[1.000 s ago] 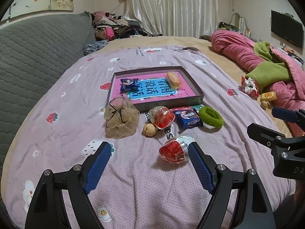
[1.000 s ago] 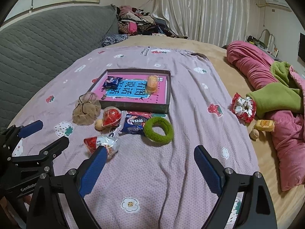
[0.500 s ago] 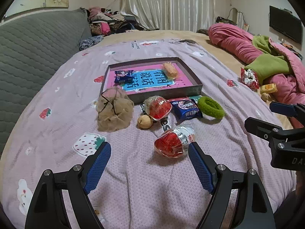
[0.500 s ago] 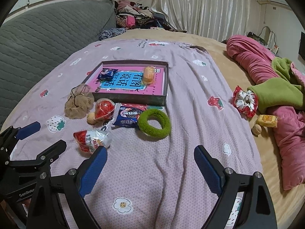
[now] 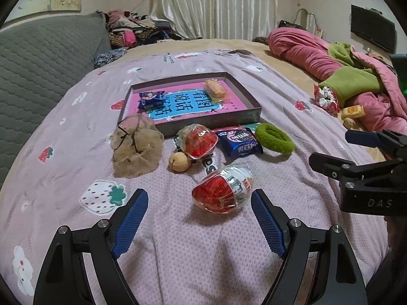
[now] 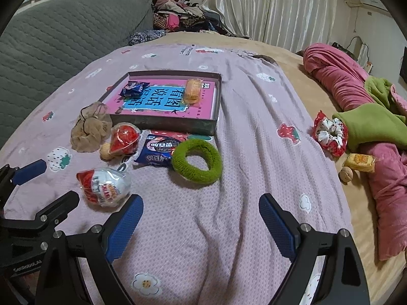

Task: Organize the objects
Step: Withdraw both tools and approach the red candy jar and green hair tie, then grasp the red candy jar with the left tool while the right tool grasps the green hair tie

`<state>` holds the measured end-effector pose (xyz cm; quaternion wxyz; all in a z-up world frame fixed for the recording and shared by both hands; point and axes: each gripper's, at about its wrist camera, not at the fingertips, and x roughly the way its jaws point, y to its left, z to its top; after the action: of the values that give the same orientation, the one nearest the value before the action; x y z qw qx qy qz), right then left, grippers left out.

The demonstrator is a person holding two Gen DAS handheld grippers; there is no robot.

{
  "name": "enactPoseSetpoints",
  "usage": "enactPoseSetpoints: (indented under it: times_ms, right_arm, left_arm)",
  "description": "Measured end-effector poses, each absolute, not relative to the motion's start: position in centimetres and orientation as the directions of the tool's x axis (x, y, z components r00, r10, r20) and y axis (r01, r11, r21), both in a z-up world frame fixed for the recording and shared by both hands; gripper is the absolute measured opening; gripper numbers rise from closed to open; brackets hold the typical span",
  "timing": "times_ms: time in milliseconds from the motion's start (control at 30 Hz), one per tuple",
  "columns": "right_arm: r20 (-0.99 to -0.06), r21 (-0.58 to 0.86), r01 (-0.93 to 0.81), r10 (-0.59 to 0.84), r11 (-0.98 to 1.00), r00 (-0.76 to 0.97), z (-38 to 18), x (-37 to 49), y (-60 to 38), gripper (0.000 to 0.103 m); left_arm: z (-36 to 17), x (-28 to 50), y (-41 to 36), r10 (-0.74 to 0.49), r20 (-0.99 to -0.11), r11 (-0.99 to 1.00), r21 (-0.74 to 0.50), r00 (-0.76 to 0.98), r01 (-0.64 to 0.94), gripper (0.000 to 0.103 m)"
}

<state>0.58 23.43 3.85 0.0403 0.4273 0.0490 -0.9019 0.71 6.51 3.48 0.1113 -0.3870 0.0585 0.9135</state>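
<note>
On the bed, a lilac blanket printed with strawberries carries the clutter, seen here from the left wrist camera and read from left to right. At about nine o'clock lies a crumpled beige mesh pouch, touching the near left corner of a shallow box that sits at twelve o'clock. Inside the box, a blue snack packet rests at the left and a wrapped orange cake at the far right, both on a pink and blue printed sheet. Just in front of the box lie a walnut, a red sweet in clear wrap, a blue biscuit packet and a green hair tie, close together in a row. Nearer, at centre, a red and white egg-shaped sweet lies on its side between the fingertips of the left gripper, nearer the right one; its jaws stand wide open, touching nothing. At three o'clock the right gripper hangs over bare blanket, jaws wide open and empty. Far right, a red floral scrunchie lies beside a pink and green quilt.
</note>
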Motion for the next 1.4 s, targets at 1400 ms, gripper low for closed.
enactPoseSetpoints:
  times_ms: [1400]
  right_arm:
    - [-0.832,-0.158,0.237,-0.001,-0.959,-0.555,-3.0,-7.6,22.5,0.055]
  left_arm:
    - [-1.1,-5.1,8.6,0.312,-0.765,-0.936,-0.147,-0.563,-0.318,0.084]
